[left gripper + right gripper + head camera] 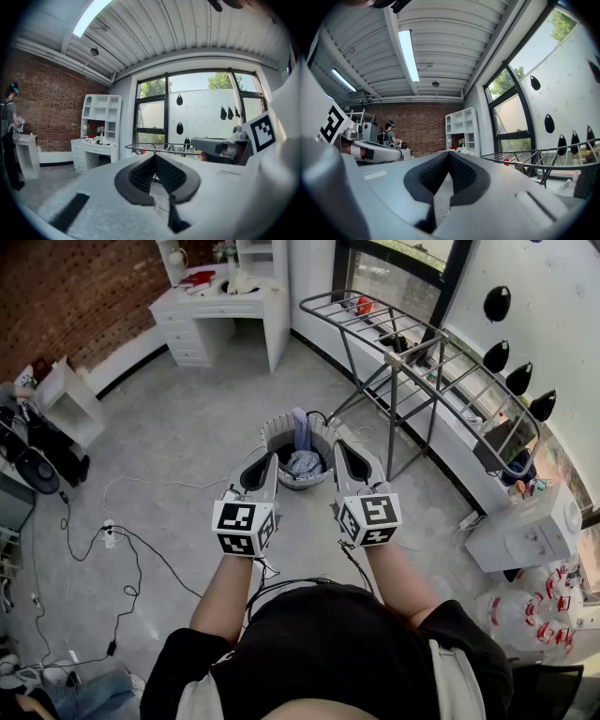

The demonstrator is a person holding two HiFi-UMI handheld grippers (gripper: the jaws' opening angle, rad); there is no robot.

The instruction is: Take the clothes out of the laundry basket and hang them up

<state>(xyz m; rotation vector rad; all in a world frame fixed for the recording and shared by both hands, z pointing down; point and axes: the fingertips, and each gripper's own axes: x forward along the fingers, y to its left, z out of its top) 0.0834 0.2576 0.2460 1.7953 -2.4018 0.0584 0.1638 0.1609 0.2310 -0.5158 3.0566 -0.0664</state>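
Jaws of the left gripper (269,458) and right gripper (343,450) are together at the tips with nothing between them, as each gripper view confirms. Both marker cubes carry black-and-white square patterns. The laundry basket (279,426) stands on the floor at 12 o'clock, its near rim hidden by the grippers. Clothes (303,463) lie inside it, one blue piece draped over the far rim. The drying rack (422,352) stands at 2 o'clock.
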